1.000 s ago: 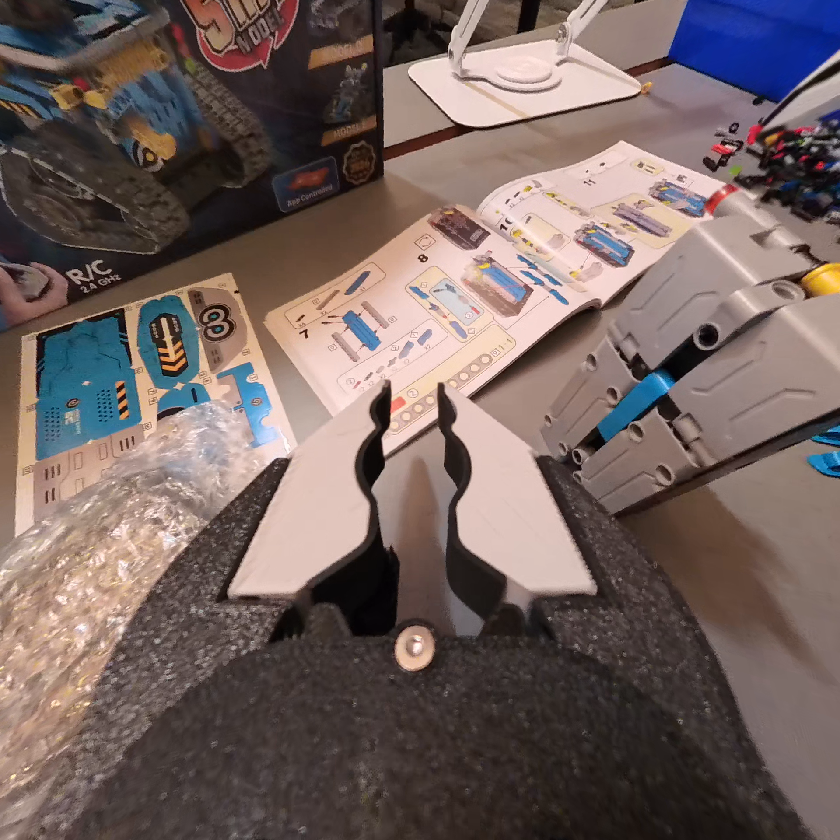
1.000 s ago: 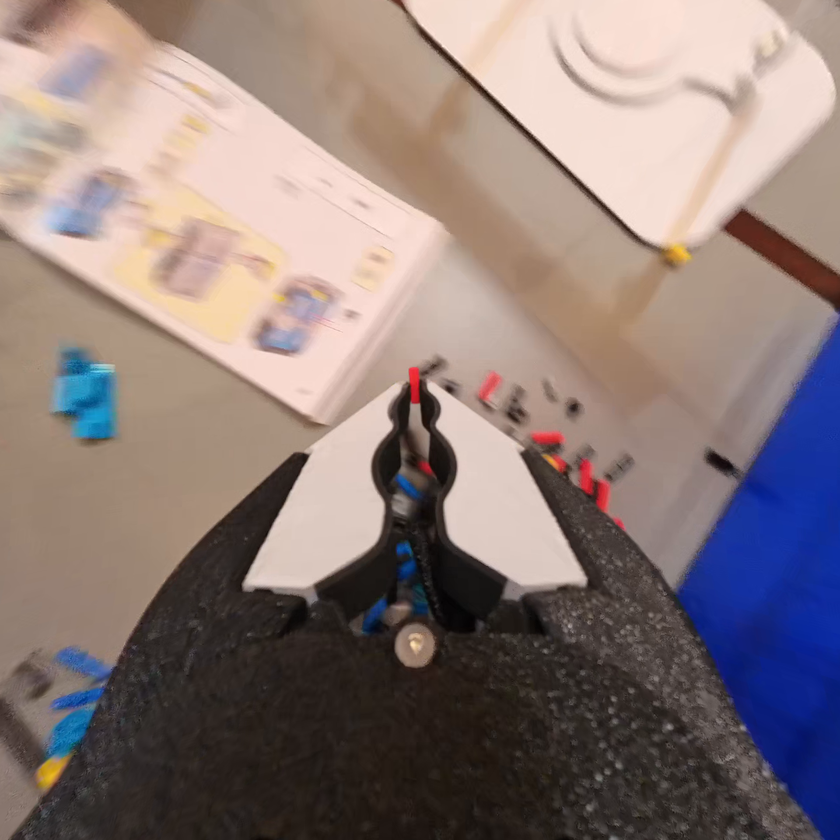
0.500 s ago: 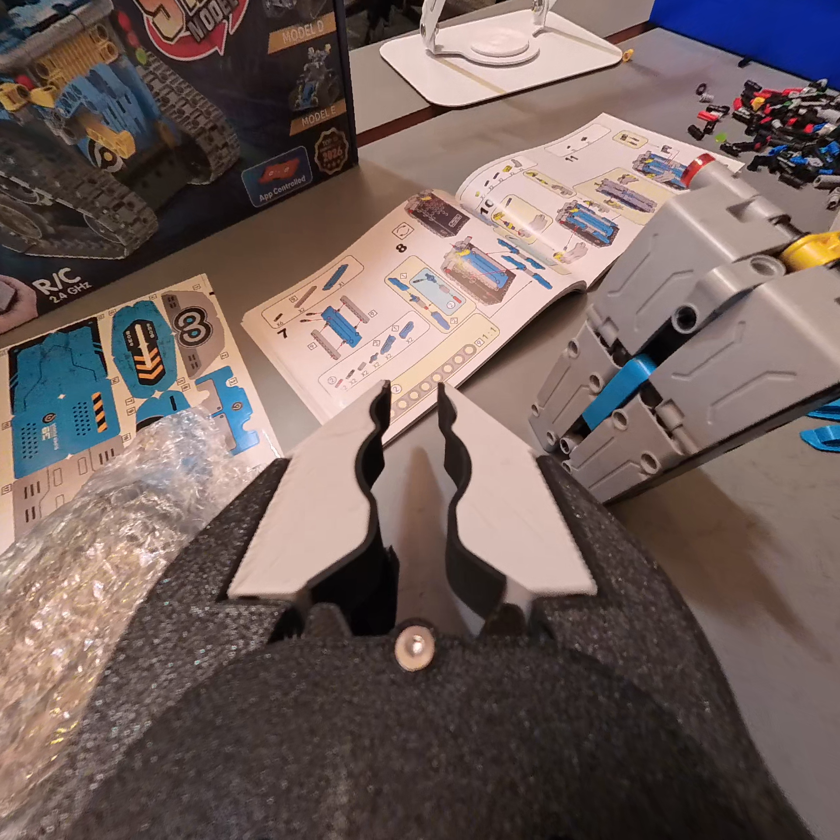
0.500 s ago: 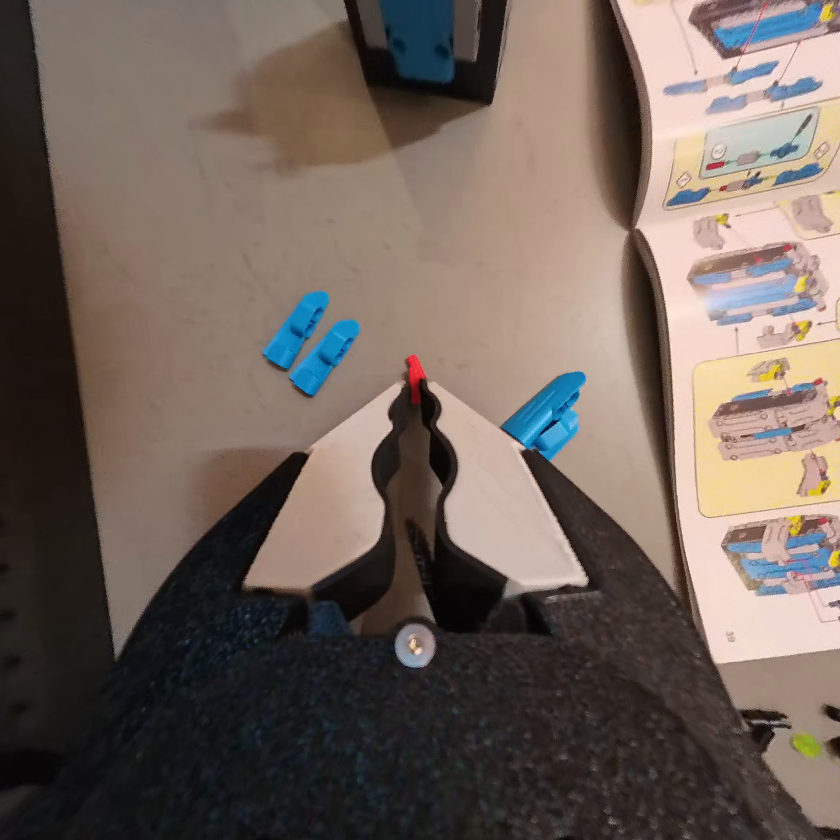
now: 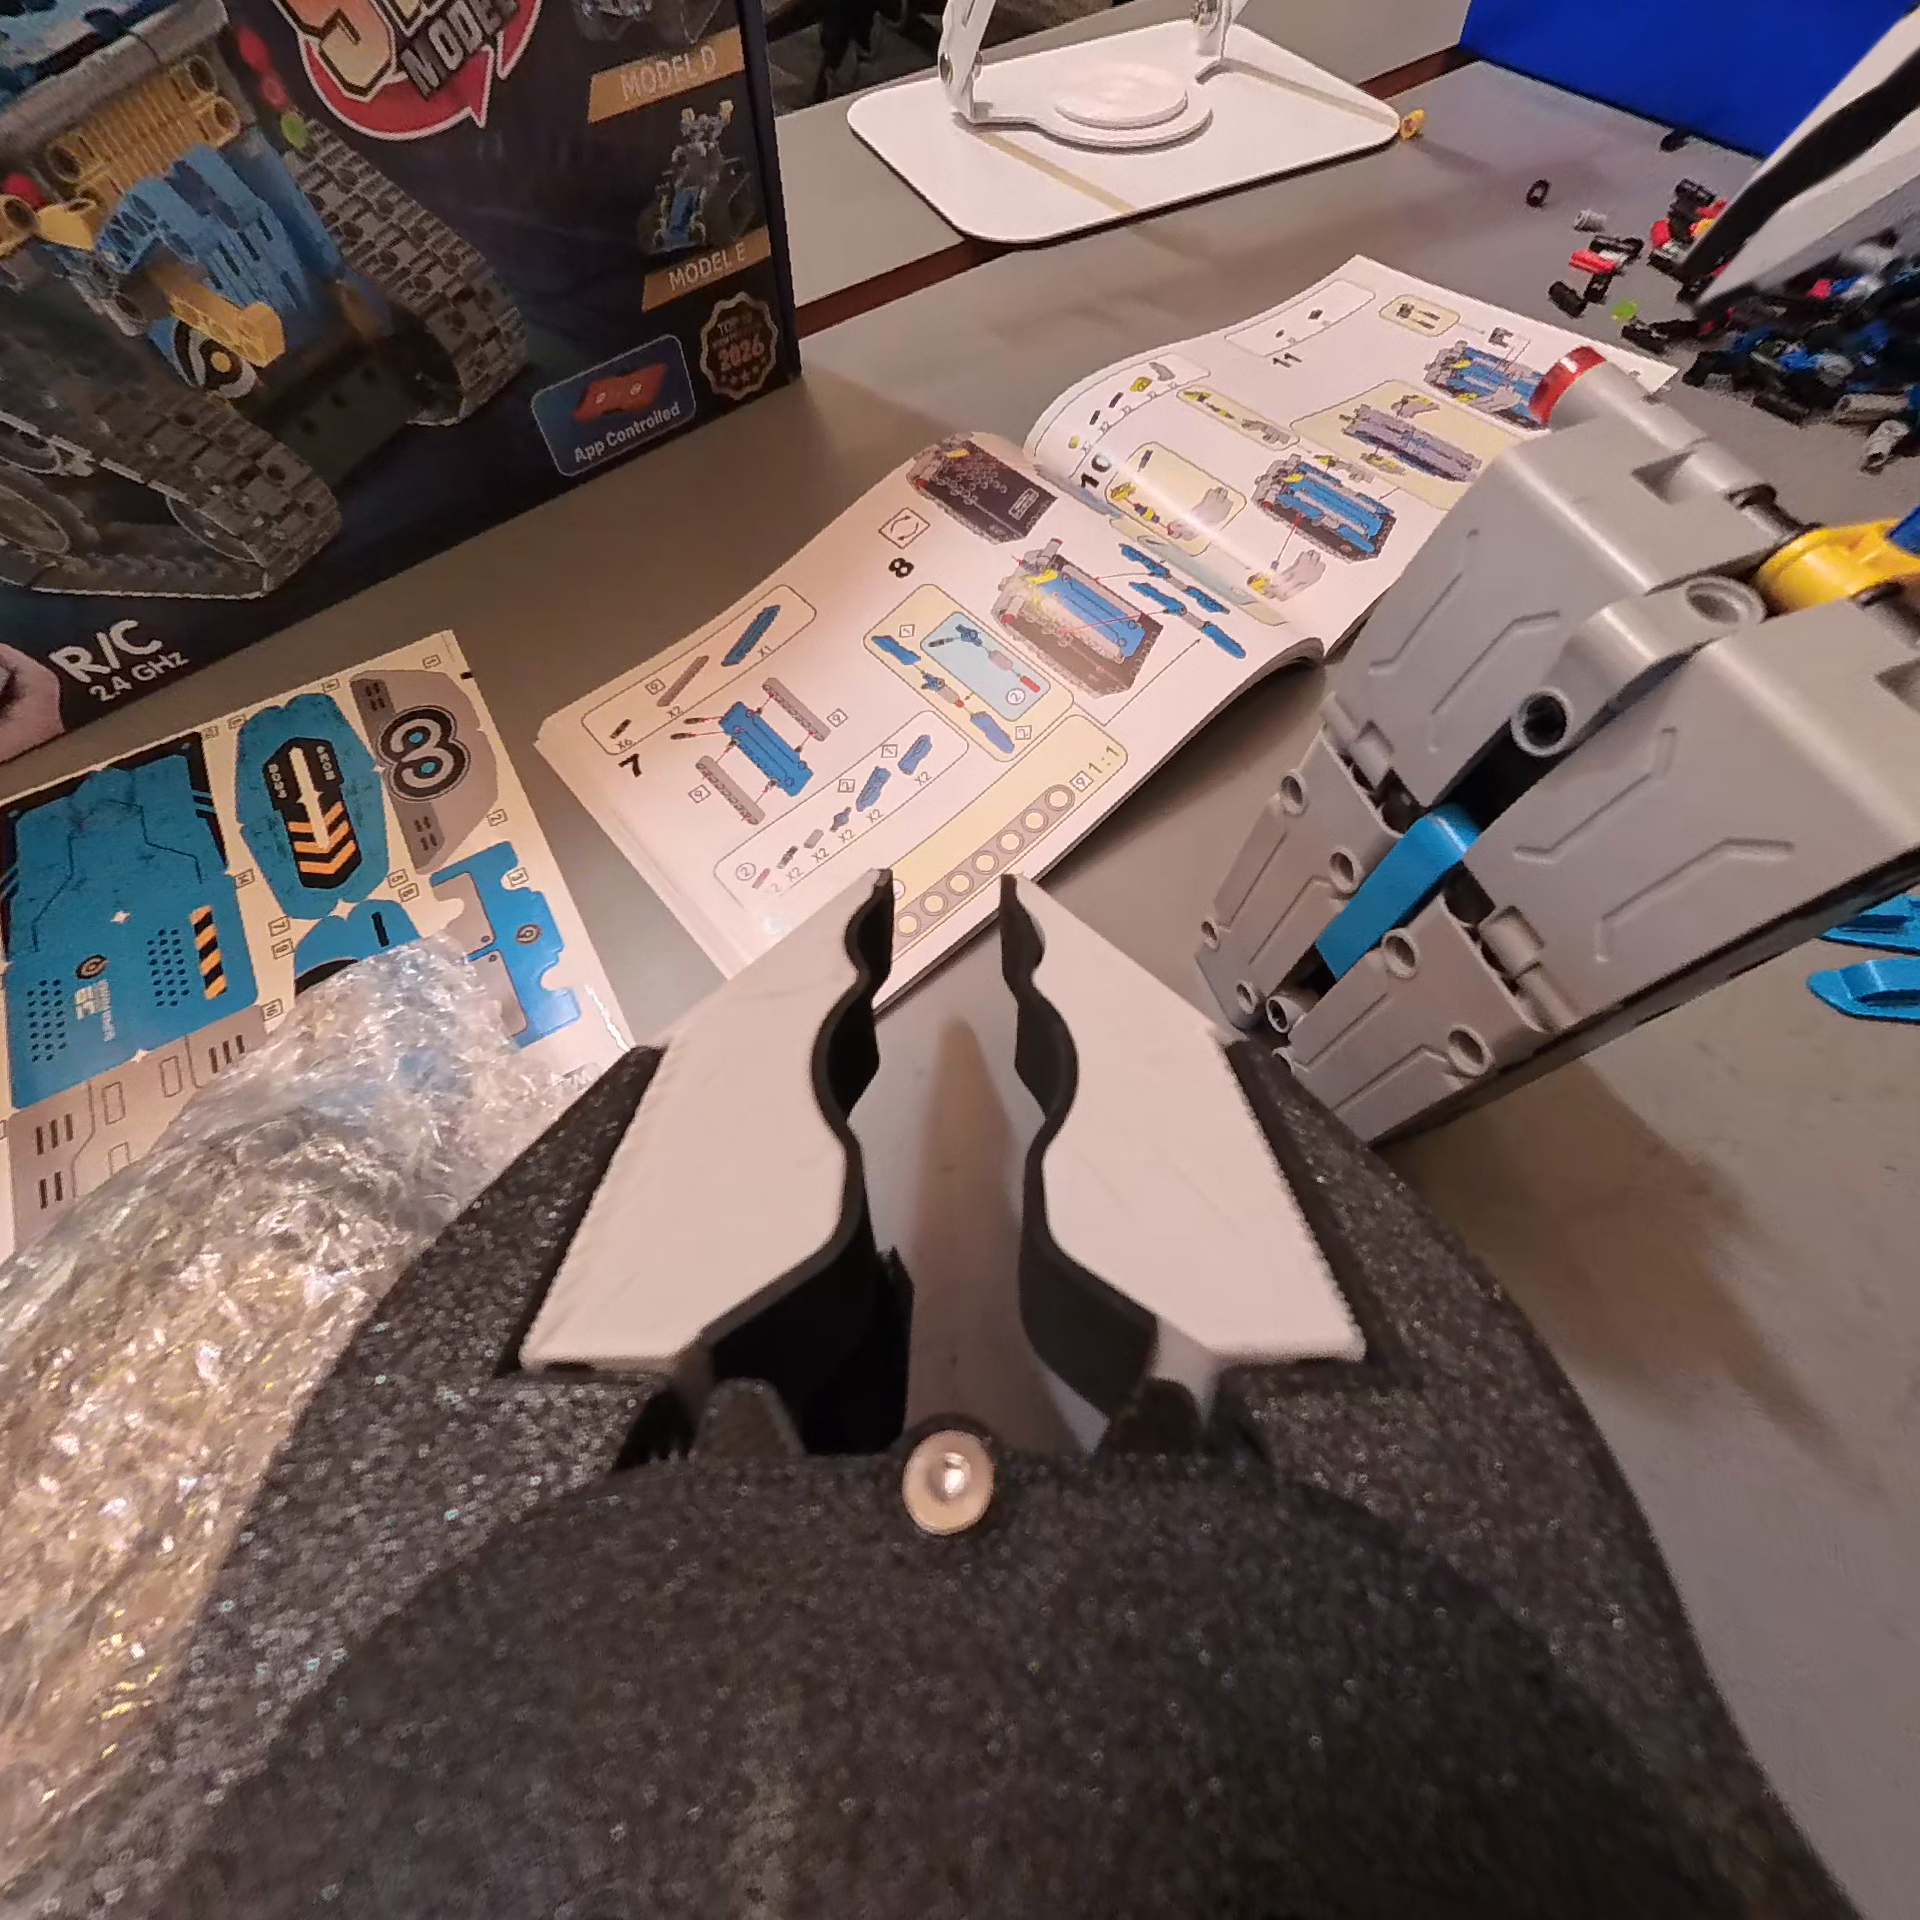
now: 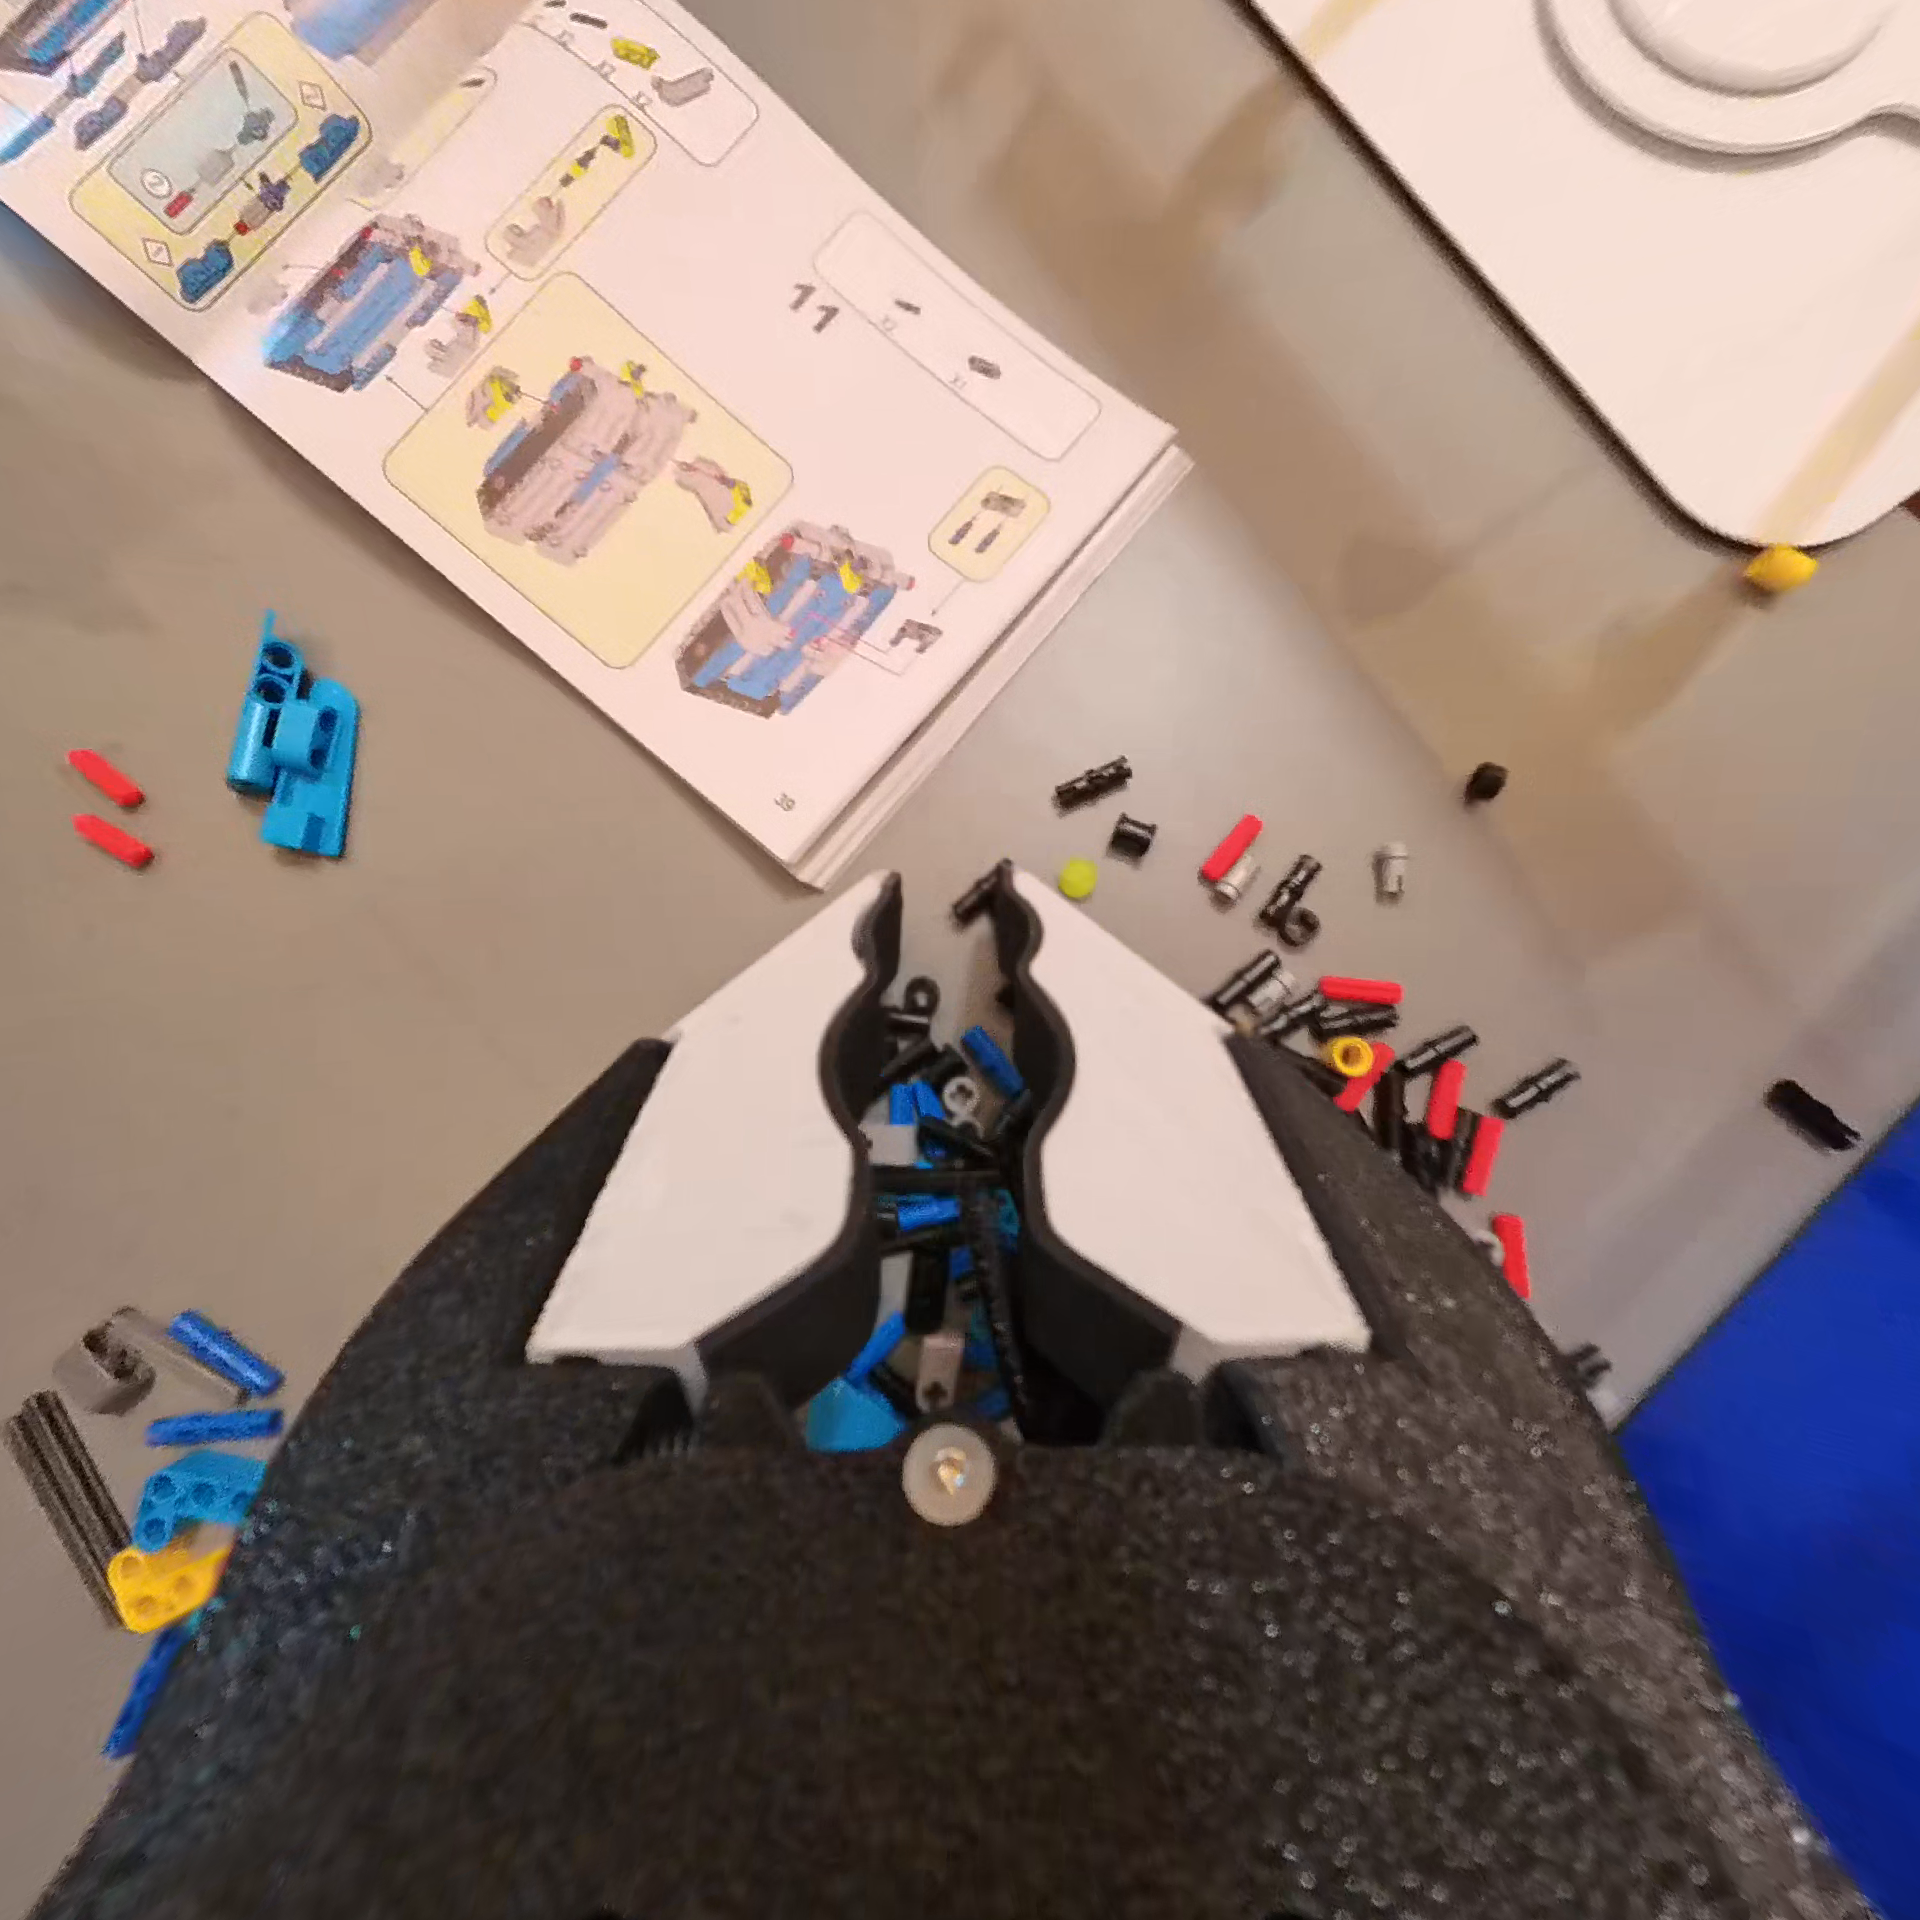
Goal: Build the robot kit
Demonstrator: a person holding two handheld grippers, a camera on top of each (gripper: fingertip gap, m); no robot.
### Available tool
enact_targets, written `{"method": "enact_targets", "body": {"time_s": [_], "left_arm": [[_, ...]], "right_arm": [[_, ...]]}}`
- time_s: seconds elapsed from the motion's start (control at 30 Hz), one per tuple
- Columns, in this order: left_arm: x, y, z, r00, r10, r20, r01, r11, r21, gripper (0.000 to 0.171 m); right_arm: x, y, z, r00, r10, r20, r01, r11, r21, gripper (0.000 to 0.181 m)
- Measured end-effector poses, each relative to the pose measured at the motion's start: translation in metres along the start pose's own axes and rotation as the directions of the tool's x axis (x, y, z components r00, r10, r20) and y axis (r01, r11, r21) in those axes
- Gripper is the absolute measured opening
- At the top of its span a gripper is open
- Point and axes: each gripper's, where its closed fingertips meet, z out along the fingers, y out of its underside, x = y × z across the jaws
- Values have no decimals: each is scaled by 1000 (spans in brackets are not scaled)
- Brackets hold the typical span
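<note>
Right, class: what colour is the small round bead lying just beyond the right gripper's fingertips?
Yellow-green. The bead shows best in the right wrist view, beside the right gripper.

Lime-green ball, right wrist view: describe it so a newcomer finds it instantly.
Start at the open instruction booklet on the grey table. Just past its near corner, beside the right gripper, loose pins lie scattered. The lime-green ball is the only round, green piece among the black and red pins.

Smooth matt grey tabletop [image 5: 1662,1299], faintly mottled. Glossy printed paper instruction booklet [image 5: 935,707]; glossy paper sticker sheet [image 5: 208,862]. Crinkled, shiny clear plastic bag [image 5: 208,1299]. Hard, smooth grey plastic brick assembly [image 5: 1610,810]. Grainy black foam gripper housing [image 6: 935,1714], smooth pale plastic fingers [image 6: 1132,1132], bright metal screw [image 6: 948,1475]. Glossy small plastic pins [image 6: 1351,1039].
</note>
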Motion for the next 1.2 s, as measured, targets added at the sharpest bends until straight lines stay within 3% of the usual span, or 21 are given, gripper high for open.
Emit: {"method": "enact_targets", "body": {"time_s": [0.17,0.47,0.53,0.57,0.67,0.77,0.87,0.97,1.03,1.1,1.13,1.2], "left_arm": [[1,-1,-1,1000,15,4,-15,1000,5,20],[3,-1,-1,999,36,8,-36,999,9,20],[3,-2,-1,999,34,7,-34,999,12,20],[3,-2,-1,999,34,7,-34,999,12,20],[4,-1,-1,999,37,3,-37,999,9,20],[5,-2,-1,999,45,5,-45,999,10,20],[5,-2,-1,998,57,11,-57,998,12,20],[6,-2,-2,997,78,19,-78,997,14,20],[8,-2,-2,995,92,24,-92,996,15,19],[9,-3,-2,994,104,28,-105,994,17,19],[9,-3,-2,994,110,30,-110,994,16,19],[10,-2,-2,993,117,30,-117,993,12,20]], "right_arm": [[12,8,9,995,-25,-100,19,998,-58,14],[-6,0,10,999,-32,-23,31,999,-24,4],[-29,-16,3,997,-74,37,73,997,22,4],[-54,-24,0,985,-109,133,104,994,42,4],[-161,-15,-12,817,-257,516,282,959,30,5],[-198,16,5,750,-394,531,504,860,-74,5],[-203,12,11,746,-449,491,543,838,-58,5],[-195,11,8,759,-442,477,530,846,-59,12],[-173,-9,0,801,-430,418,463,886,24,14],[-121,-31,-8,899,-331,287,318,944,94,14],[-79,-39,-7,960,-235,154,220,970,107,14],[-1,-33,-5,998,9,-69,-2,995,101,21]]}}
